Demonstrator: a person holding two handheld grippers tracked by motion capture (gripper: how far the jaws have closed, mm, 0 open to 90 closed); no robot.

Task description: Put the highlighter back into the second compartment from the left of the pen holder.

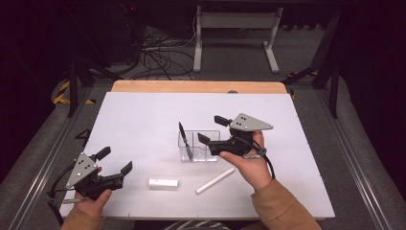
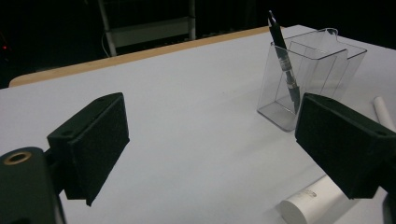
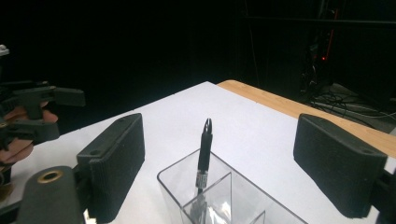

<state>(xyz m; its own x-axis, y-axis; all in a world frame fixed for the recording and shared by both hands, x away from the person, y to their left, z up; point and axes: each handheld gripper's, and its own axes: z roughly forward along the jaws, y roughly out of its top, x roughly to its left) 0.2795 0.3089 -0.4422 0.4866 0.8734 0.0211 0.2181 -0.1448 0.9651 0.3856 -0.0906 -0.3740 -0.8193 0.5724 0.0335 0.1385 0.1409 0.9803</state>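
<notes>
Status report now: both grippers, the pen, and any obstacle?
Right gripper open, beside the holder. Left gripper open, empty. Pen stands tilted in the holder's left compartment. White tube and white block lie on the table, apart.

Clear plastic holder (image 1: 200, 146): glossy, see-through walls, bright glints on the edges. Pen (image 1: 185, 140) in it: black w/ slight sheen, looks plastic, silvery band mid-barrel. Table (image 1: 143, 120): white top, matt & smooth, no glare; light wood strip (image 1: 198, 86) along far edge, satin finish. White tube (image 1: 215, 180): matt, paper-like roll. White block (image 1: 163, 183): matt, dull white. Left tongs (image 1: 115, 160) & right tongs (image 1: 210, 129): black, matt pads w/ fine grainy texture, prob. rubber or foam; grey plate (image 1: 249, 122) on top looks like brushed metal.
</notes>
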